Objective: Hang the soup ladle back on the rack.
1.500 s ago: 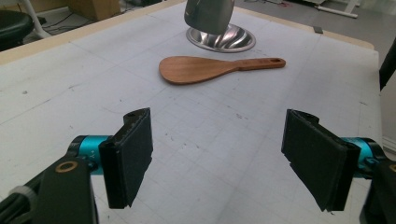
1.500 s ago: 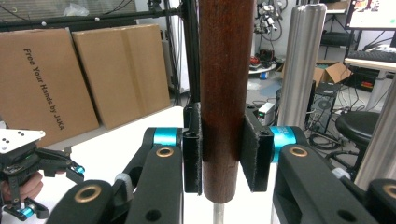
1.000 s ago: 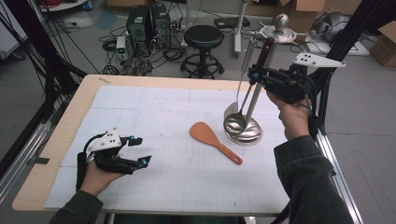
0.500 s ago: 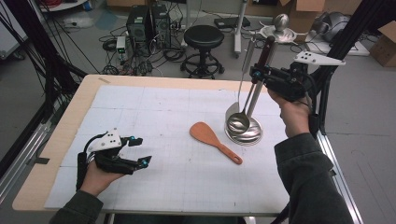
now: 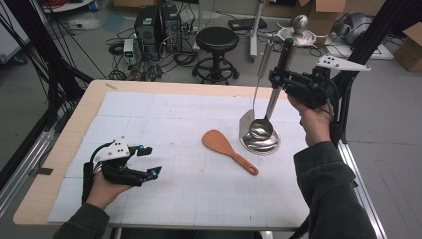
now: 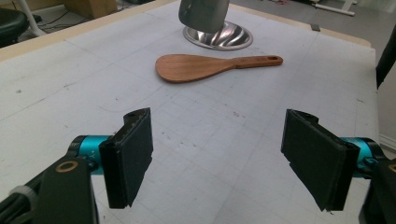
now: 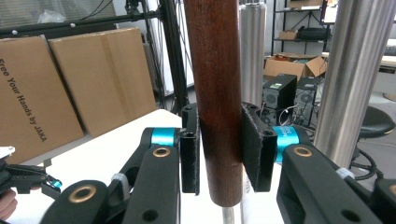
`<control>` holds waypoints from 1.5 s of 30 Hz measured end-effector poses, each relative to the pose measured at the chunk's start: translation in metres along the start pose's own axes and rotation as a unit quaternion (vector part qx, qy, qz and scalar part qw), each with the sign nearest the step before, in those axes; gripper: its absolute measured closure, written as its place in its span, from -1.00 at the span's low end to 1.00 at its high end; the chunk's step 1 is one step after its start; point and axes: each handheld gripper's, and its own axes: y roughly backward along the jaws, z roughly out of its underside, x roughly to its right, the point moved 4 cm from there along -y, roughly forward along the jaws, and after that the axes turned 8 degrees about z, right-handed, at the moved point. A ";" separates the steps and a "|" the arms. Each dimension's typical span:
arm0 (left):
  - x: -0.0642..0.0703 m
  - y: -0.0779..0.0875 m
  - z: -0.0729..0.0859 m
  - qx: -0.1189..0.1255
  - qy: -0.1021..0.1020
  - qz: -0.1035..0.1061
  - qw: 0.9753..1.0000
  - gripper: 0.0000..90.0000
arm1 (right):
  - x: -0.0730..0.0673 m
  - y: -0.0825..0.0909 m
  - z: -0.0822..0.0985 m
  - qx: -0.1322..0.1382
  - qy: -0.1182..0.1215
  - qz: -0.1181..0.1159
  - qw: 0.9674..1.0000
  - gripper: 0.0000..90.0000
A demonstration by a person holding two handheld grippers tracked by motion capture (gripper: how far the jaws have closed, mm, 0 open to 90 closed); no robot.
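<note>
My right gripper [image 5: 279, 78] is raised over the table's right side and is shut on the dark wooden handle [image 7: 212, 70] of a steel ladle [image 5: 260, 129]. The ladle hangs upright, its cup just over a shiny steel dish [image 5: 271, 145]. A steel turner [image 5: 246, 123] stands beside the ladle, its blade at the dish. A wooden rice paddle [image 5: 229, 151] lies flat left of the dish, also seen ahead in the left gripper view [image 6: 210, 66]. My left gripper [image 5: 149, 160] rests low at the table's near left, open and with nothing in it [image 6: 217, 158].
A white gridded mat [image 5: 174, 129] covers the wooden table [image 5: 59, 149]. Beyond the far edge stand a black stool [image 5: 216, 40], computer cases and cables. Black frame posts [image 5: 348, 94] rise right of the table. Cardboard boxes [image 7: 70, 79] stand behind.
</note>
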 end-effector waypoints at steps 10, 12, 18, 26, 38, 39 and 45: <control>0.000 0.000 0.000 0.002 0.001 -0.001 1.000 -0.43 | 0.002 -0.001 0.002 -0.001 -0.008 0.005 1.000 0.57; 0.000 0.001 0.000 0.002 0.001 -0.001 1.000 -0.43 | 0.002 0.000 0.002 0.003 -0.006 0.007 1.000 0.56; 0.000 0.000 0.000 0.000 0.001 -0.001 1.000 -0.43 | 0.003 0.005 0.009 0.005 -0.013 0.006 1.000 0.46; -0.001 0.000 0.000 -0.001 0.001 -0.003 1.000 -0.43 | 0.005 0.010 0.021 0.004 -0.018 0.002 1.000 0.38; -0.001 0.001 0.000 -0.002 0.001 -0.002 1.000 -0.43 | -0.002 0.014 0.038 -0.006 -0.011 -0.007 1.000 0.27; -0.001 0.001 0.000 -0.001 0.000 -0.002 1.000 -0.43 | -0.002 0.014 0.040 -0.005 -0.009 -0.007 1.000 0.27; -0.002 0.001 0.001 0.000 0.000 -0.003 1.000 -0.43 | -0.003 0.015 0.048 -0.010 -0.011 -0.013 1.000 0.23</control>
